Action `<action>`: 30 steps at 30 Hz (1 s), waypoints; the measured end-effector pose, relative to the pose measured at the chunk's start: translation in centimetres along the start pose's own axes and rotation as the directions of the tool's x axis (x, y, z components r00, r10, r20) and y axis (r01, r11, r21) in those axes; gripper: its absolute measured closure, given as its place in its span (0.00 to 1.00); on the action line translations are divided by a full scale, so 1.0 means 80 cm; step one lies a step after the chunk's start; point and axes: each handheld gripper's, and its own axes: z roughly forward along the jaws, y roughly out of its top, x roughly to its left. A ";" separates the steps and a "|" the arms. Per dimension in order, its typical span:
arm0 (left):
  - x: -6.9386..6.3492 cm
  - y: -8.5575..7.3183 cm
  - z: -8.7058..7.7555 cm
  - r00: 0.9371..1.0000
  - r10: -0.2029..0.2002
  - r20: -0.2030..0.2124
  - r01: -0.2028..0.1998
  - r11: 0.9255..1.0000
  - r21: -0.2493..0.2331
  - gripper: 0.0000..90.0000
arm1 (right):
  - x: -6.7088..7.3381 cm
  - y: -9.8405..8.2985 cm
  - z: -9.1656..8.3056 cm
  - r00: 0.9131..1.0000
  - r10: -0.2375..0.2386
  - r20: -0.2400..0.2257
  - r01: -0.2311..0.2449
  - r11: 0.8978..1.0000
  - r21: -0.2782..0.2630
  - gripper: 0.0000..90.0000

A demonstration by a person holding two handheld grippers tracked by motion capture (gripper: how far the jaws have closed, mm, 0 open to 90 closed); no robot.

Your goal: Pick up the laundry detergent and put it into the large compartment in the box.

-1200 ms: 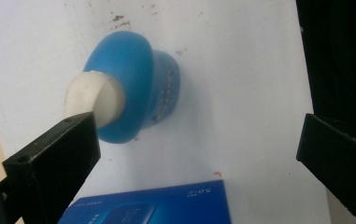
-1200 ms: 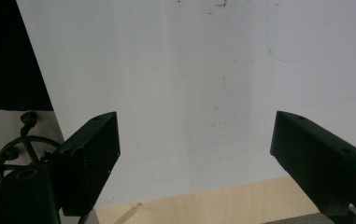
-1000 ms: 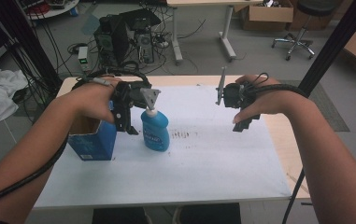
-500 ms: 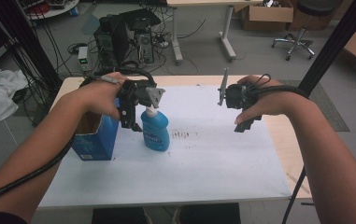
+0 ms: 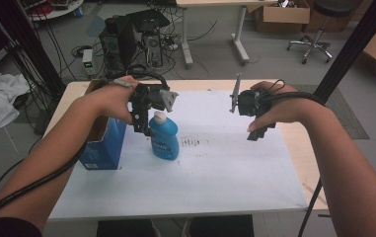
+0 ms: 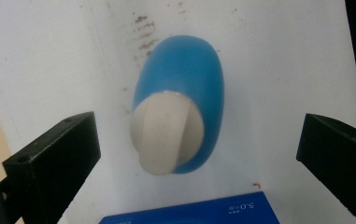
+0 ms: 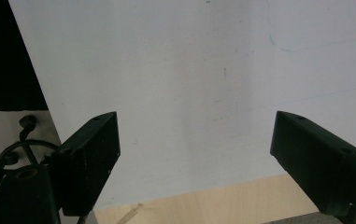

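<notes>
White table sheet (image 5: 225, 168), upright blue bottle (image 6: 180, 93), white cap (image 6: 166, 135)

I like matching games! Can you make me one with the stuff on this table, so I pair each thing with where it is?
Things:
1. blue plastic bottle with a white cap
2. blue cardboard box
3. left claw
4. right claw

Places:
A. over bare white table cover
B. at the table's left edge
C. open, right above the bottle's cap
D. upright beside the box

Pairs: 1-D, 2-B, 3-C, 4-A
</notes>
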 end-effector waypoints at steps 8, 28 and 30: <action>0.011 -0.001 0.013 0.999 0.014 0.031 -0.013 0.999 -0.032 0.00 | -0.001 0.002 0.003 1.000 -0.005 0.002 0.005 1.000 -0.002 0.18; 0.020 -0.005 0.048 0.997 0.009 0.076 -0.007 1.000 -0.021 0.00 | -0.002 0.001 0.009 1.000 -0.004 -0.006 0.004 1.000 -0.006 0.18; 0.018 -0.003 0.052 0.997 0.018 0.076 -0.017 1.000 -0.012 0.00 | -0.002 0.001 0.009 1.000 -0.005 -0.004 0.005 1.000 -0.008 0.18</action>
